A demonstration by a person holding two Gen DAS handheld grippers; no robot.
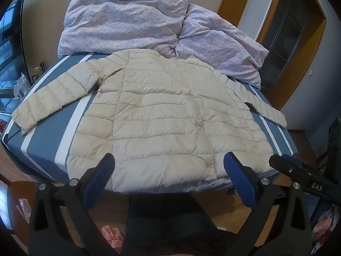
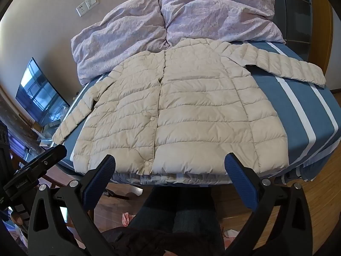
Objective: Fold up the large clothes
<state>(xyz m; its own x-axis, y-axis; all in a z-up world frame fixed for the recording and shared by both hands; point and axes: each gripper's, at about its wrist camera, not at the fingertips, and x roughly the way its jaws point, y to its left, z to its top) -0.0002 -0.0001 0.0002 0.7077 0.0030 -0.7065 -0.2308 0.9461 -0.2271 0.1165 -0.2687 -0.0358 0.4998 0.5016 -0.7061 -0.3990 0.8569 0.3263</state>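
Blue-padded left gripper [image 1: 169,160] at bottom of frame, jaws spread wide, holding nothing, above near hem. Right gripper [image 2: 170,160] same: wide apart, empty. One cream quilted jacket [image 1: 168,115] flat at frame centre on blue white-striped bed [image 1: 46,147], front up, both sleeves spread out, hem at near edge. Two lilac duvet heaps [image 1: 125,21] at top. Right view alone shows snap placket, wall socket [image 2: 82,10]; TV [image 2: 39,93] at left.
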